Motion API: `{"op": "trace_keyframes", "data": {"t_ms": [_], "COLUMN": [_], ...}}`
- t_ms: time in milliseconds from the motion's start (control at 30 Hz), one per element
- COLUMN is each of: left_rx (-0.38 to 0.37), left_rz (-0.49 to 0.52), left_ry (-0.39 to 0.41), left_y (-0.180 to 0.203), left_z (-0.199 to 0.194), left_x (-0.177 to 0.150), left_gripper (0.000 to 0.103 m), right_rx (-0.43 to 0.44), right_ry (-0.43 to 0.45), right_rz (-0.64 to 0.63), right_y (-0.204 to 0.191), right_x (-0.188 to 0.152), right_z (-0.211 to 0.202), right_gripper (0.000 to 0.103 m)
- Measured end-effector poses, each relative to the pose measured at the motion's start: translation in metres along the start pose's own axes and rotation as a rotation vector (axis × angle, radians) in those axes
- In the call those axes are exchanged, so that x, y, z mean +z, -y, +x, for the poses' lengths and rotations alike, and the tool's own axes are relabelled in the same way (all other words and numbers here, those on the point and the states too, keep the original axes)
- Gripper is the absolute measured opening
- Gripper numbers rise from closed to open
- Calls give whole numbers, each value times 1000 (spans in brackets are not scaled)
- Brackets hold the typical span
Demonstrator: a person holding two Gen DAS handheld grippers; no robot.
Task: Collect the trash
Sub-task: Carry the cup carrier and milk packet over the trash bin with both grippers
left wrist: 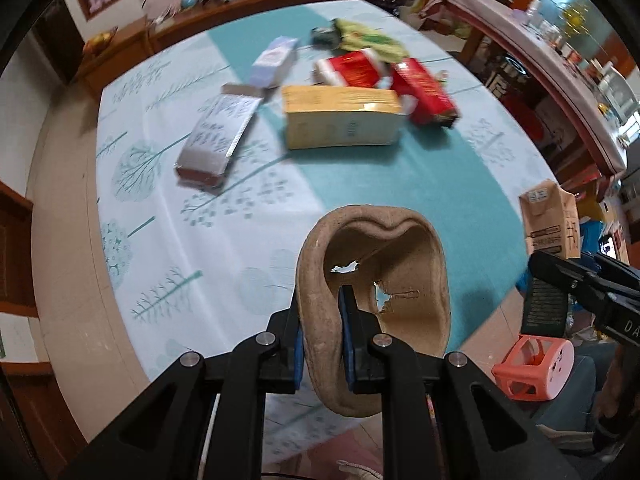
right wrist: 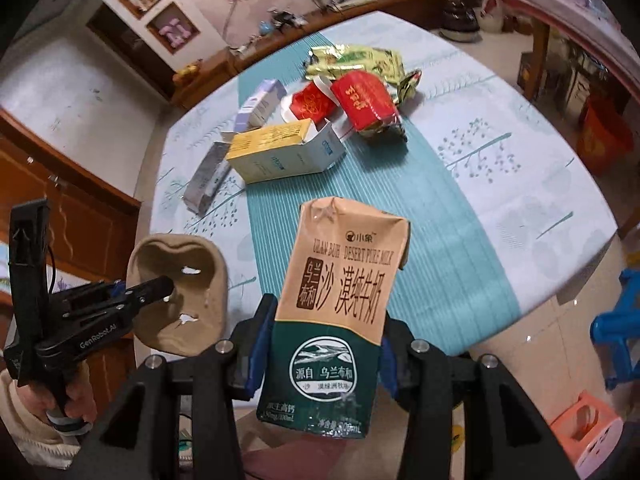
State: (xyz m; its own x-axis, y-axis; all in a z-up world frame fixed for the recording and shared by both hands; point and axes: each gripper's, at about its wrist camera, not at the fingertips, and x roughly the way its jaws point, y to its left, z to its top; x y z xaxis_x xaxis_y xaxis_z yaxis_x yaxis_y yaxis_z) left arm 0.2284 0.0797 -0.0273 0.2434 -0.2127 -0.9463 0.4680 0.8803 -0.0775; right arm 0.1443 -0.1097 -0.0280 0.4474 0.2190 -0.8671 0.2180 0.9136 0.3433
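A brown moulded-pulp cup holder [left wrist: 372, 280] hangs above the near table edge. My left gripper [left wrist: 322, 340] is shut on its left wall, one pad inside and one outside. A tan and green milk carton [right wrist: 340, 280] stands upright in my right gripper [right wrist: 324, 356], the blue pads pressing its green lower half. Each wrist view shows the other gripper: the left gripper [right wrist: 138, 292] with the cup holder [right wrist: 188, 300], the right gripper [left wrist: 572, 272] with the carton [left wrist: 550, 224]. More trash lies on the table: a yellow-white box [left wrist: 340, 120], a silver box [left wrist: 216, 140], a lilac box [left wrist: 274, 60], red packets [left wrist: 352, 68] and green foil bags [left wrist: 368, 38].
The table [right wrist: 500, 184] wears a white and teal tree-print cloth. A pink stool [left wrist: 532, 368] stands on the floor to the right, and a blue plastic chair [right wrist: 616, 328] beside it. Wooden cabinets [right wrist: 80, 208] line the left wall. A cluttered sideboard [left wrist: 248, 0] runs behind the table.
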Motion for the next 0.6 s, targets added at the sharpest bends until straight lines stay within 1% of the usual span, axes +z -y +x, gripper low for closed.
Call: {"op": "trace_keyframes", "data": {"t_ms": [167, 300, 467, 600], "left_rx": [9, 25, 49, 68], "left_rz": [-9, -35, -60, -89], "left_ry": [31, 43, 34, 21], "left_y": [45, 89, 139, 171], "left_z": [-14, -21, -27, -30], "left_x": [-15, -35, -62, -89], "left_gripper": [13, 13, 13, 13], "right_rx": [20, 35, 64, 90], "right_ry": [16, 19, 10, -26], "right_rz": [-70, -116, -142, -166], "right_y": [19, 50, 92, 117], "right_x": [-16, -34, -60, -87], "right_z": [-24, -47, -71, -80], "right_gripper": [45, 45, 45, 45]}}
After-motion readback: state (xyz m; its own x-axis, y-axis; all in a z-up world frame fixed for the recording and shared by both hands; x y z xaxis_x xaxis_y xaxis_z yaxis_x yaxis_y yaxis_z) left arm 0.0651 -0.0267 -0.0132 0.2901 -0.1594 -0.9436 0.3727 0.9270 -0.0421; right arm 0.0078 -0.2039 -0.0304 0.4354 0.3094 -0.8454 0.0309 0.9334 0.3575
